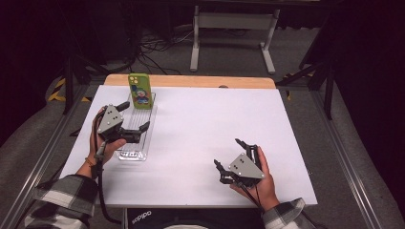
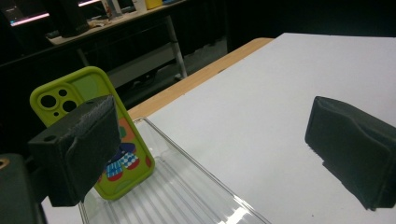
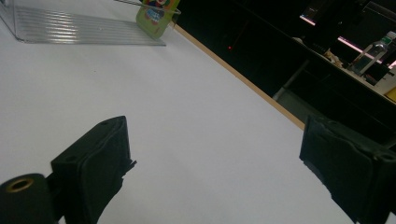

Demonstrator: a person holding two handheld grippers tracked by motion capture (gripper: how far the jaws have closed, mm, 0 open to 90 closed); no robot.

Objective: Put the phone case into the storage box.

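The left tool (image 1: 133, 120), jaws wide, hovers over the clear tray (image 1: 125, 153); the upright phone case (image 1: 140, 90) stands beyond it, toward the table's far edge.

The white table (image 1: 205, 138) is lit brightly from above, while the surroundings are left very dark. Soft shadows are cast under the jaws. The close jaws are slightly blurred.
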